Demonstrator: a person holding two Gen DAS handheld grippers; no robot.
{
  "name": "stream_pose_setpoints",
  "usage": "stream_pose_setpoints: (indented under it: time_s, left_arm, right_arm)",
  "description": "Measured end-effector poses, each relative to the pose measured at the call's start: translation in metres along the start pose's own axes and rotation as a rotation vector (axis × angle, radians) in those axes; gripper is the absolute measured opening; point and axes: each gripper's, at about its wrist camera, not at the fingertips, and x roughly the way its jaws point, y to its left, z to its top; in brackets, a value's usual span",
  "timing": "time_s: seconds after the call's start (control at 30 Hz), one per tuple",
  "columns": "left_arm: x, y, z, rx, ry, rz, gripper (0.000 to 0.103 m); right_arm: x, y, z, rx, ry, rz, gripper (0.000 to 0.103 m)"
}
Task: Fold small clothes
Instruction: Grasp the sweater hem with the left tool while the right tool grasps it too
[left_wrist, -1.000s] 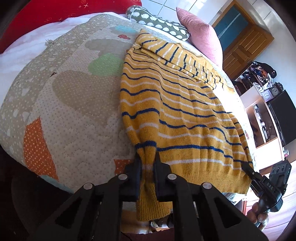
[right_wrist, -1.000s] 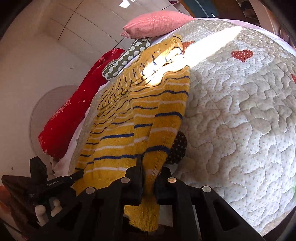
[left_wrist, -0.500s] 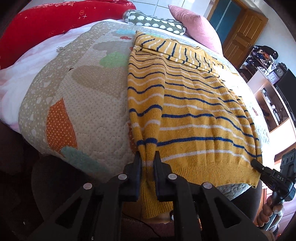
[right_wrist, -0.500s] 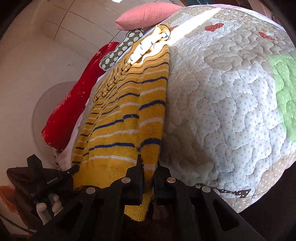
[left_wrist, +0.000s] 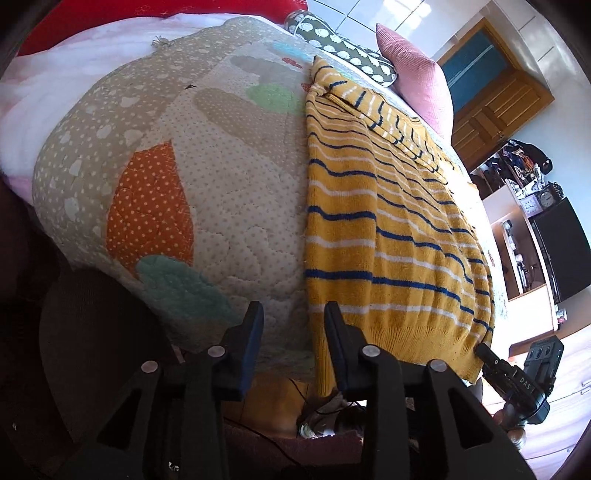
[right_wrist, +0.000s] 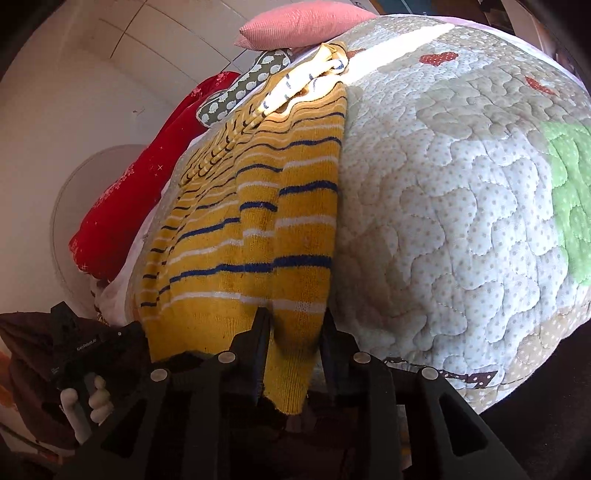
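A mustard-yellow sweater (left_wrist: 388, 229) with blue and white stripes lies flat on the quilted bedspread (left_wrist: 221, 184), its hem hanging over the near bed edge. My left gripper (left_wrist: 293, 325) is opening; the sweater's left hem corner hangs free beside its right finger (left_wrist: 334, 332), with only quilt between the pads. My right gripper (right_wrist: 293, 328) is also opening, and the sweater's (right_wrist: 266, 221) other hem corner droops loosely between its fingers. Each gripper shows in the other's view: the right one (left_wrist: 517, 376) at the far hem corner, the left one (right_wrist: 85, 350) in a hand.
A pink pillow (left_wrist: 417, 81), a green dotted cushion (left_wrist: 340, 44) and a red blanket (right_wrist: 129, 192) lie at the bed's head. A wooden door (left_wrist: 495, 103), a cluttered shelf (left_wrist: 535, 206) and a dark screen (left_wrist: 561, 251) stand to the right. The quilt (right_wrist: 443, 221) spreads wide beside the sweater.
Both grippers were shut on the sweater's hem corners and have parted their fingers, letting the cloth go. The left gripper sank and slid left off the hem; the hem now hangs down.
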Motion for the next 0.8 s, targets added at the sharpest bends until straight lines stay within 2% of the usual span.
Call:
stream_pose_setpoints:
  time_s: [0.13, 0.23, 0.27, 0.3, 0.33, 0.37, 0.4, 0.43, 0.47, 0.63, 0.8]
  left_arm:
    - [0.022, -0.017, -0.011, 0.037, 0.066, -0.093, 0.051]
    - [0.042, -0.032, -0.020, 0.074, 0.125, -0.076, 0.051]
    - [0.048, -0.036, -0.023, 0.088, 0.147, -0.056, 0.045]
    - [0.052, -0.039, -0.024, 0.095, 0.164, -0.035, 0.035]
    - [0.055, -0.040, -0.025, 0.097, 0.179, -0.032, 0.010]
    - [0.054, -0.040, -0.024, 0.082, 0.184, -0.052, 0.008]
    - [0.050, -0.038, -0.023, 0.061, 0.174, -0.067, 0.008]
    - [0.044, -0.038, -0.023, 0.053, 0.162, -0.077, 0.007]
    - [0.037, -0.038, -0.021, 0.049, 0.146, -0.083, 0.007]
    - [-0.010, -0.055, -0.001, 0.075, 0.035, -0.141, 0.007]
    - [-0.027, -0.079, 0.048, 0.108, -0.061, -0.142, 0.007]
  right_arm:
    - [0.001, 0.002, -0.001, -0.001, -0.005, 0.026, 0.036]
    - [0.003, 0.003, -0.002, -0.005, -0.007, 0.011, 0.039]
    - [0.005, 0.003, -0.001, -0.005, -0.007, 0.003, 0.039]
    - [0.008, 0.003, -0.001, -0.006, -0.007, -0.006, 0.039]
    - [0.010, 0.003, 0.000, -0.009, -0.009, -0.011, 0.039]
    - [0.011, 0.003, 0.000, -0.012, -0.010, -0.014, 0.038]
    - [0.012, 0.003, 0.001, -0.013, -0.004, -0.011, 0.035]
    - [0.012, 0.003, 0.002, -0.012, 0.001, 0.000, 0.016]
    - [0.010, 0.004, 0.003, -0.014, 0.008, 0.017, 0.011]
    - [-0.014, 0.027, 0.020, -0.062, -0.023, 0.087, 0.010]
    - [-0.026, 0.058, 0.064, -0.124, -0.084, 0.129, 0.010]
